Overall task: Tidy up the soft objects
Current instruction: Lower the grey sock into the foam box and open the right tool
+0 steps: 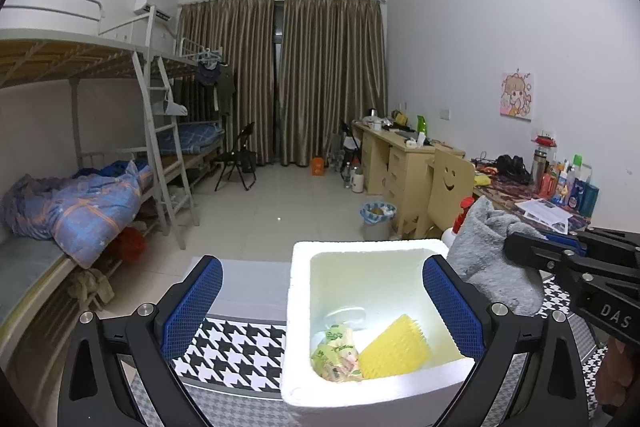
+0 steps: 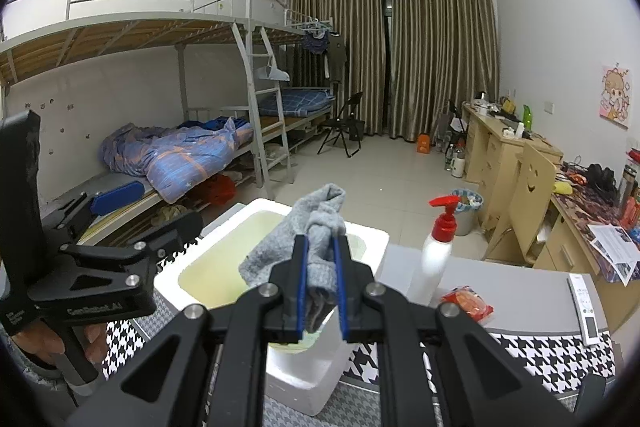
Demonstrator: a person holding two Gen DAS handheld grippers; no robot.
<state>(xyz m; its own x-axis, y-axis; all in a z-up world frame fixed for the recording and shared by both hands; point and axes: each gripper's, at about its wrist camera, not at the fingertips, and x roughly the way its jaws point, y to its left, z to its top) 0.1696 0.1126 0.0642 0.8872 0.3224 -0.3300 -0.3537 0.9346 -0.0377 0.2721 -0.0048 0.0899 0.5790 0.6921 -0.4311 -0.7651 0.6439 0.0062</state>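
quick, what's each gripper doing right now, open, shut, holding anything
Left gripper: open wide, holding nothing, above the white foam box.
Right gripper: shut on the grey sock.

I count one white foam box (image 1: 296, 311) at twelve o'clock from my tongs, holding one yellow sponge (image 1: 394, 349) and one green packet (image 1: 336, 355); one grey sock (image 2: 316, 227), one pump bottle (image 2: 436, 251), one red packet (image 2: 466, 301).

White foam box (image 1: 298, 311), yellow sponge (image 1: 394, 349), grey sock (image 2: 320, 227), black-and-white houndstooth cloth (image 1: 236, 351).
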